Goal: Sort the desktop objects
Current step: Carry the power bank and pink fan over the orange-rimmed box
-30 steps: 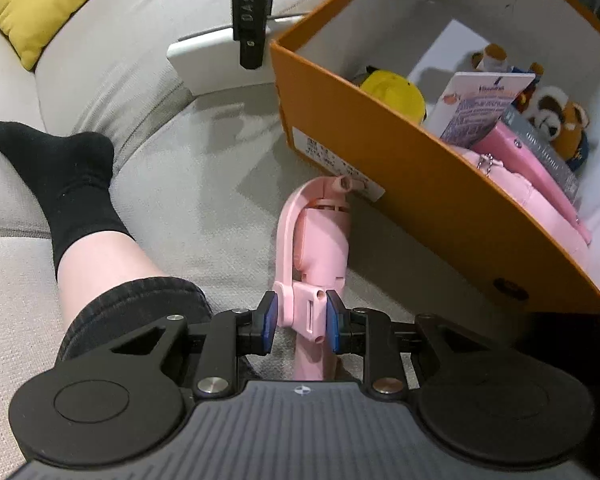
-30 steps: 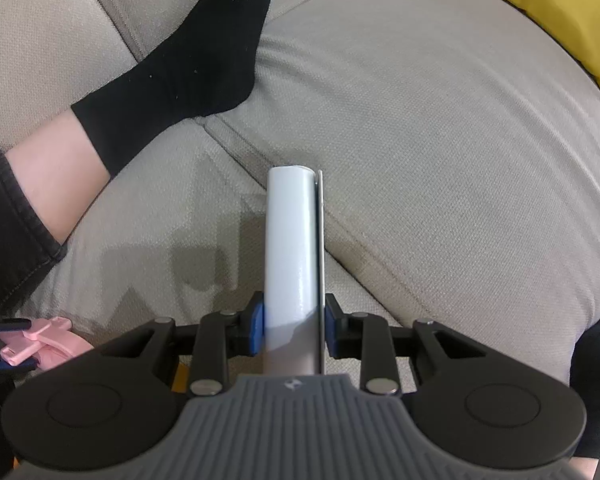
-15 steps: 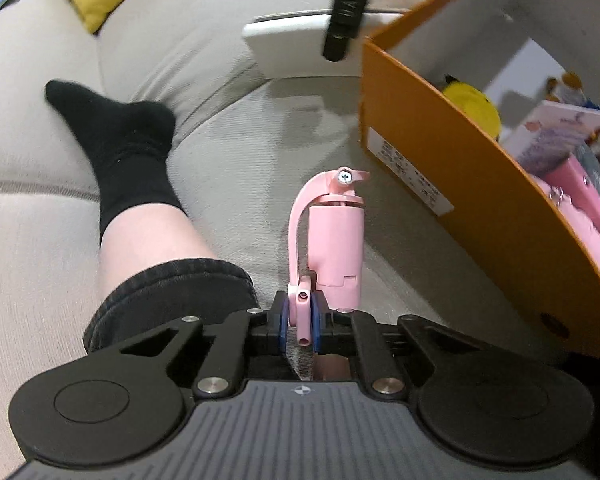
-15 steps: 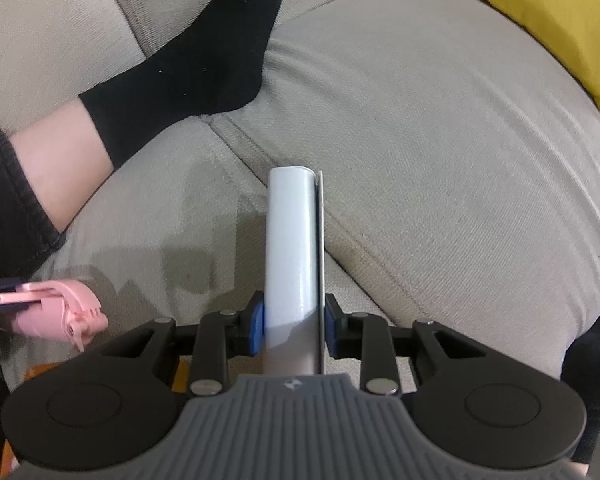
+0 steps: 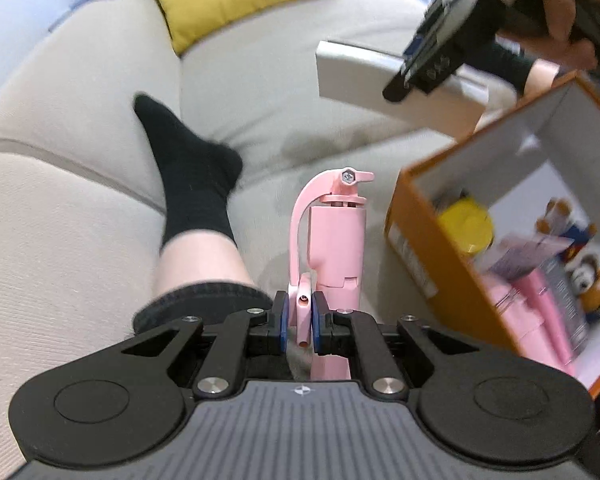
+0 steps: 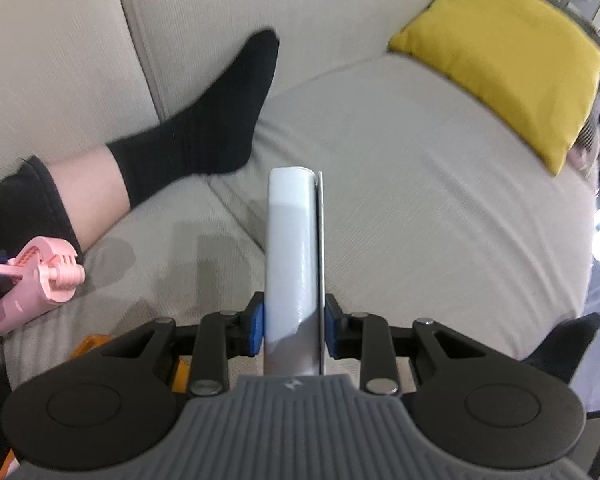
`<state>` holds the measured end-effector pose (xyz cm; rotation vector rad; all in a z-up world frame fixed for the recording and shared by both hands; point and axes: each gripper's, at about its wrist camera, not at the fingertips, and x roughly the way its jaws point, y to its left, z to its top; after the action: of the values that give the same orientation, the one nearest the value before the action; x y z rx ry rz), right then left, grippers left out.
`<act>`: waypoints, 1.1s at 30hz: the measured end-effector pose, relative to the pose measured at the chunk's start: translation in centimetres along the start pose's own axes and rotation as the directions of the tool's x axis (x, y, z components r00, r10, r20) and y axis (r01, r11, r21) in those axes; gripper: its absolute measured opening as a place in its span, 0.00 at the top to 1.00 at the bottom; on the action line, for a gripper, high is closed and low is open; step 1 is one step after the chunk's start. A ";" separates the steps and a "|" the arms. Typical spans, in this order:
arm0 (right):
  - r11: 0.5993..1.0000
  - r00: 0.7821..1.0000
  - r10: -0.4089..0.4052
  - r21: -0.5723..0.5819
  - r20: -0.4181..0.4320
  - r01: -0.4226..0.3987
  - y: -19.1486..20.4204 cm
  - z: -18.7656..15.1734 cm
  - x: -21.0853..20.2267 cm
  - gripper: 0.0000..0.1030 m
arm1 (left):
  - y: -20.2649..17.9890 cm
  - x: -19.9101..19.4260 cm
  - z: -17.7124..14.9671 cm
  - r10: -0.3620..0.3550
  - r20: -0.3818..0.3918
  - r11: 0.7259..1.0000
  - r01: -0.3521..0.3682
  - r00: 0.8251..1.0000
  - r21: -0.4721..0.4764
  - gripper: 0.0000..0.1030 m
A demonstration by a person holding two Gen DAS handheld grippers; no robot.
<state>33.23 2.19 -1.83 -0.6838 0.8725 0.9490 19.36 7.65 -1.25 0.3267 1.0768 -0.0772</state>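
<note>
My left gripper [image 5: 300, 322] is shut on a thin tab of a pink selfie stick [image 5: 334, 240], which hangs lifted above the beige sofa seat. The same pink selfie stick [image 6: 32, 280] shows at the left edge of the right wrist view. My right gripper [image 6: 294, 326] is shut on a white flat case [image 6: 292, 248], held on edge above the cushion. That white case [image 5: 364, 76] and the right gripper [image 5: 432, 60] appear at the upper right of the left wrist view. An orange box [image 5: 432, 248] with white inside stands to the right, holding pink items, a yellow thing and plush toys.
A person's leg with a black sock [image 5: 192, 176] lies across the sofa, close left of the pink stick; the sock [image 6: 212, 128] also shows in the right wrist view. A yellow cushion [image 6: 508, 48] rests at the back. A hand [image 5: 568, 12] holds the right gripper.
The left jaws closed from the stick's wide body onto its thin tab and lifted it off the seat. The right gripper rose with the white case. Both views tilted.
</note>
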 end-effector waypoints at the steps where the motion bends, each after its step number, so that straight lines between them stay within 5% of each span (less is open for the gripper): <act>1: 1.000 1.000 -0.006 -0.006 0.017 0.006 0.0 -0.1 -0.9 0.70 | -0.2 -0.8 0.2 0.011 0.023 1.000 -0.011 1.000 0.000 0.88; 12: 1.000 0.991 -0.021 -0.008 0.129 0.022 0.0 -4.3 -11.1 0.70 | -1.5 -8.4 1.8 0.039 0.227 0.997 -0.024 0.973 -0.068 0.88; 20: 0.997 1.000 0.017 0.081 0.003 -0.018 -0.1 -10.9 -12.6 0.70 | -4.4 -11.5 2.6 -0.118 0.330 0.987 0.146 0.937 -0.063 0.88; 28: 0.970 0.992 -0.007 0.241 -0.129 0.038 -1.4 -16.2 -10.4 0.70 | -7.3 -8.3 3.4 -0.292 0.353 0.940 0.336 0.889 -0.066 0.88; 33: 0.950 0.978 -0.057 0.291 -0.200 0.115 -1.0 -17.4 -7.6 0.70 | -7.8 -5.8 3.8 -0.322 0.342 0.919 0.379 0.883 -0.114 0.88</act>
<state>26.21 -15.38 -3.55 -0.5488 1.1197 0.6598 18.14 -1.47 3.76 -0.0493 0.8035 -0.3469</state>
